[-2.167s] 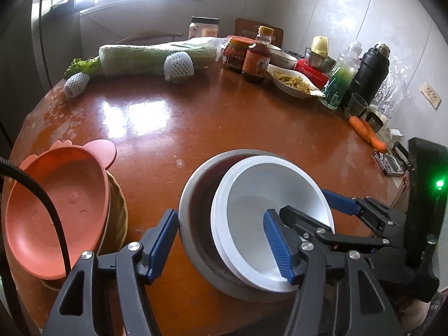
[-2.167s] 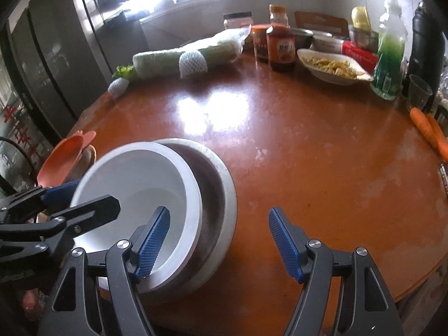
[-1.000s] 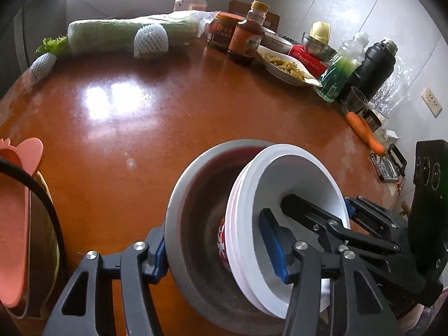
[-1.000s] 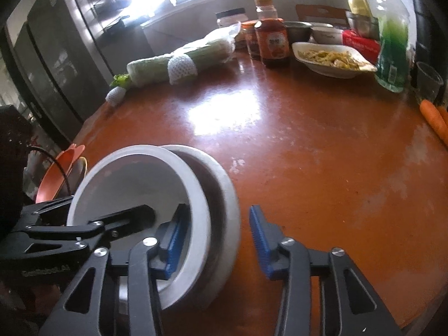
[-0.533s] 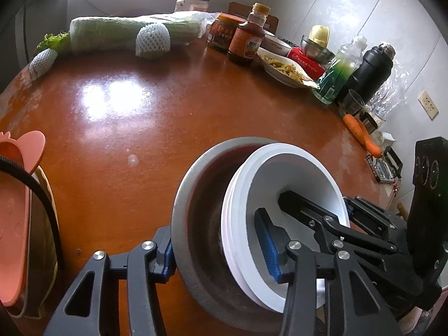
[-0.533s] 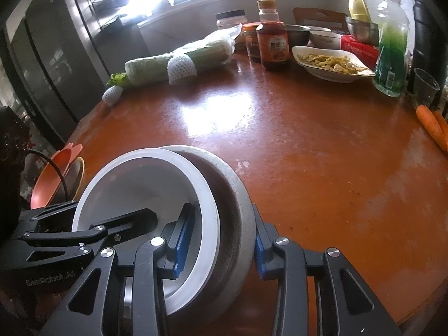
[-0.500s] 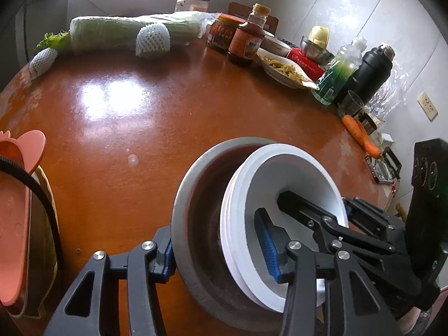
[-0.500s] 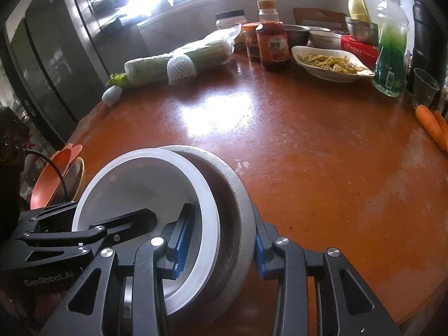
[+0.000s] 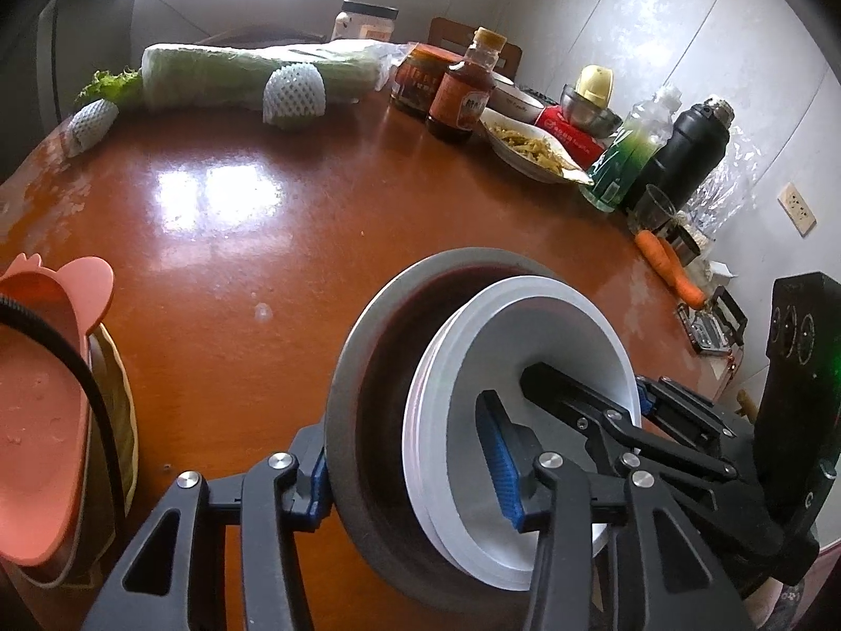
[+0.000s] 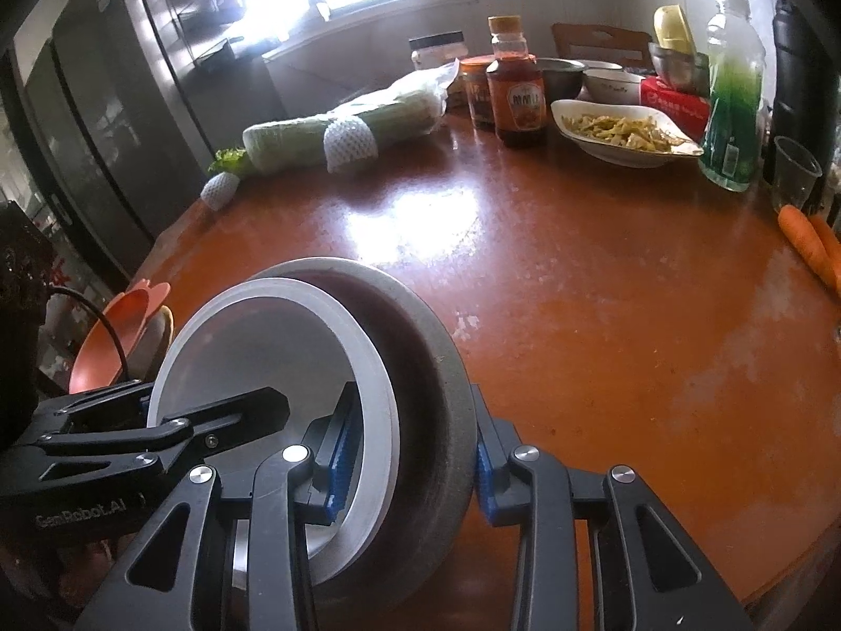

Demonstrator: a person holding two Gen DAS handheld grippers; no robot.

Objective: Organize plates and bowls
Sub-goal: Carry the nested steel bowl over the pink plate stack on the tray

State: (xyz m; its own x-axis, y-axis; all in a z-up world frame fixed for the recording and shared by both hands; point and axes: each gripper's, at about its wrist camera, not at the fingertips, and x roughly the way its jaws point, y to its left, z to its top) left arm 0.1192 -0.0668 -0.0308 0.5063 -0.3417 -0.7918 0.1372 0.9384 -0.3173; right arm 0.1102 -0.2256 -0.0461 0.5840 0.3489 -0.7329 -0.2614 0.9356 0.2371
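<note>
The left gripper (image 9: 407, 465) is closing, its blue pads straddling the near rims of the round grey bowl (image 9: 362, 384) and the white bowl (image 9: 546, 336) nested inside. The right gripper (image 10: 415, 455) clamps both rims opposite, above the brown table (image 10: 604, 284).

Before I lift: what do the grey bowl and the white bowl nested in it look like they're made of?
Grey bowl: a thick, dull rim without glare suggests matte stoneware or heavy melamine; its inside is darker and glossier. White bowl: a thin, smooth, evenly white wall with soft sheen looks like glazed ceramic or melamine. The look alone won't settle either.
</note>
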